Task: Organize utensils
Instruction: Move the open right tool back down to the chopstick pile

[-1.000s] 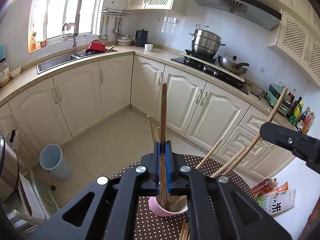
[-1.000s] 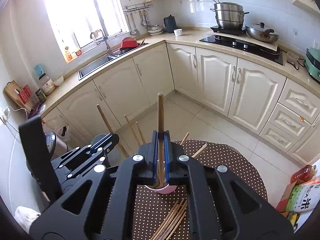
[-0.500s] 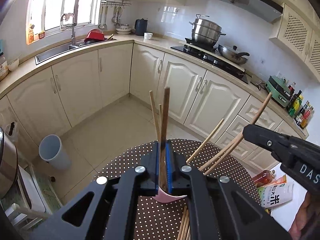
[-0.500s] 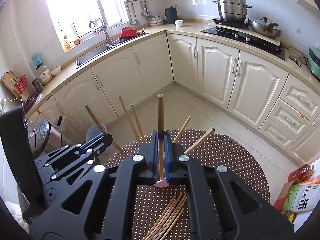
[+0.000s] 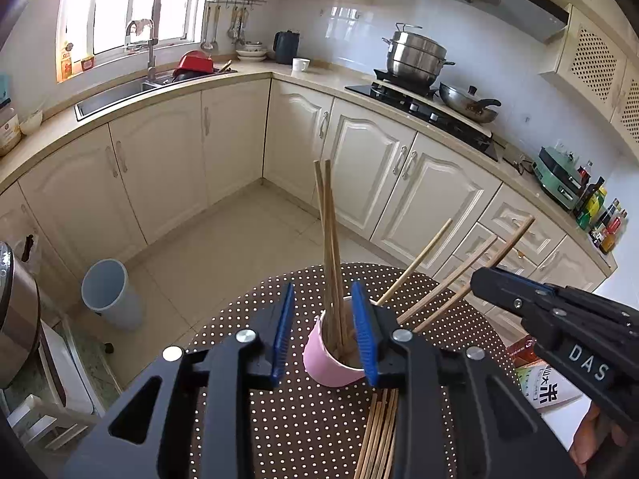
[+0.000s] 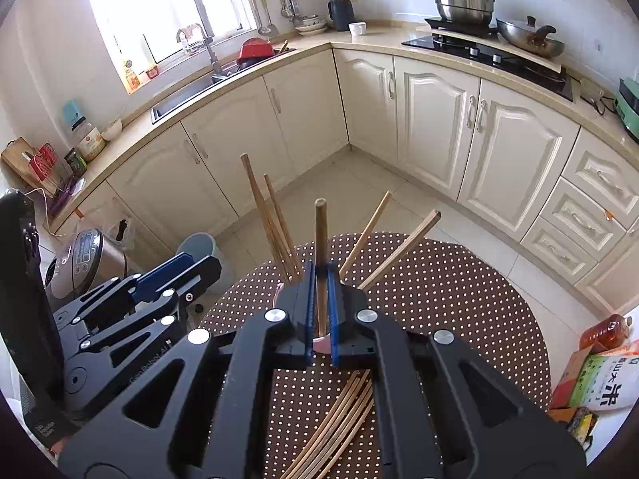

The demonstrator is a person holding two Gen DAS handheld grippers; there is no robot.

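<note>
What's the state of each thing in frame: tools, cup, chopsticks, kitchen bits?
left tool: jaws opening, chopsticks stand between them, pads clear.
right tool: shut on one chopstick, held upright over the cup.
pink cup: upright on the dotted table, holding several chopsticks.
chopsticks in cup: standing, leaning apart.
loose chopsticks: lying in a bundle on the table.
wok: lid on.
cabinet doors: closed.

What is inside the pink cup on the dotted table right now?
Several wooden chopsticks stand in the pink cup, leaning apart. The right gripper covers most of the cup in its view; the cup's bottom and the chopstick tips are hidden.
</note>
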